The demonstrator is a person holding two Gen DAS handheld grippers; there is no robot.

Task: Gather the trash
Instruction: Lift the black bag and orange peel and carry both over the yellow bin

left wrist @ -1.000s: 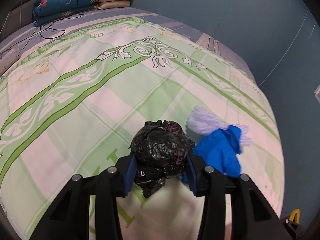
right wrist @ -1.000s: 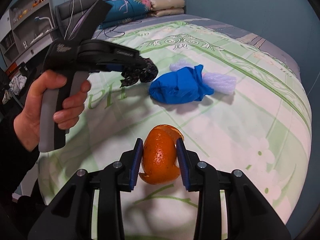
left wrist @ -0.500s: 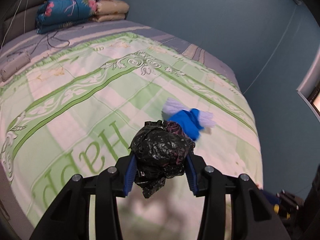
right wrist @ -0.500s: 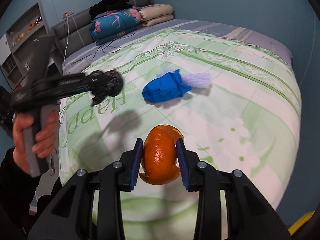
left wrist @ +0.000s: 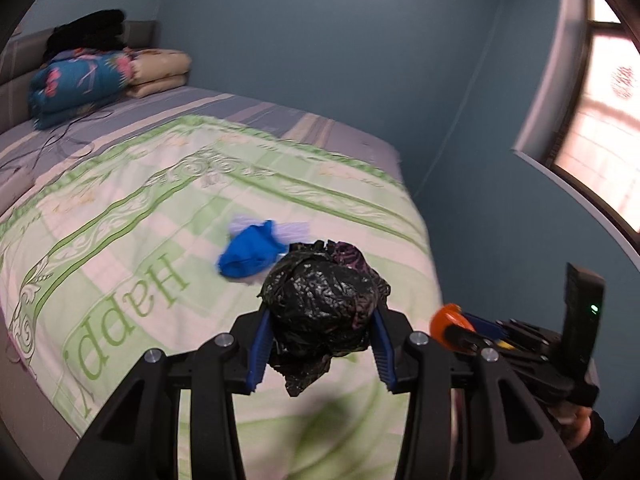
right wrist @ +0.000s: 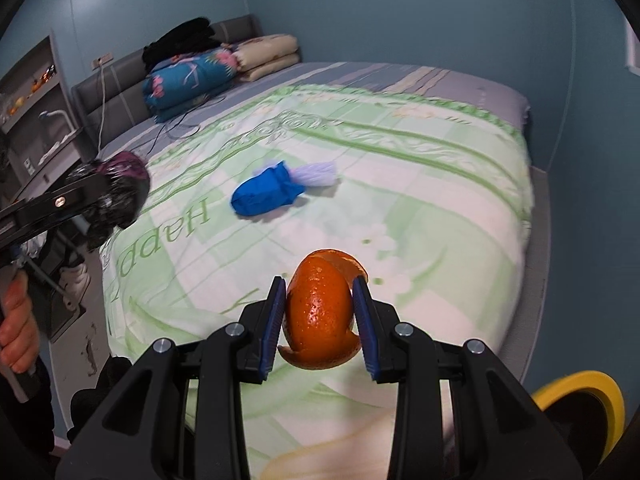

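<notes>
Left gripper (left wrist: 320,340) pinches a crumpled black bag (left wrist: 322,304); right gripper (right wrist: 320,320) pinches an orange peel (right wrist: 322,320), both held above the foot end of the bed (right wrist: 460,208). Remaining trash: a blue glove (right wrist: 266,196) with a white wad (right wrist: 316,173), mid-bedspread, long axis running across toward the bed's far side edge. It lies ahead of both tools, seemingly nearer the left; both are full, so unloading likely comes first.

We see teal walls (right wrist: 400,12) behind a bed (left wrist: 312,200) spread with a green and cream cover. Folded quilts (right wrist: 192,76) sit upper left against a grey headboard (right wrist: 116,96). A shelf unit (right wrist: 36,92) stands at far left; a bright window (left wrist: 600,112) glows at upper right.
</notes>
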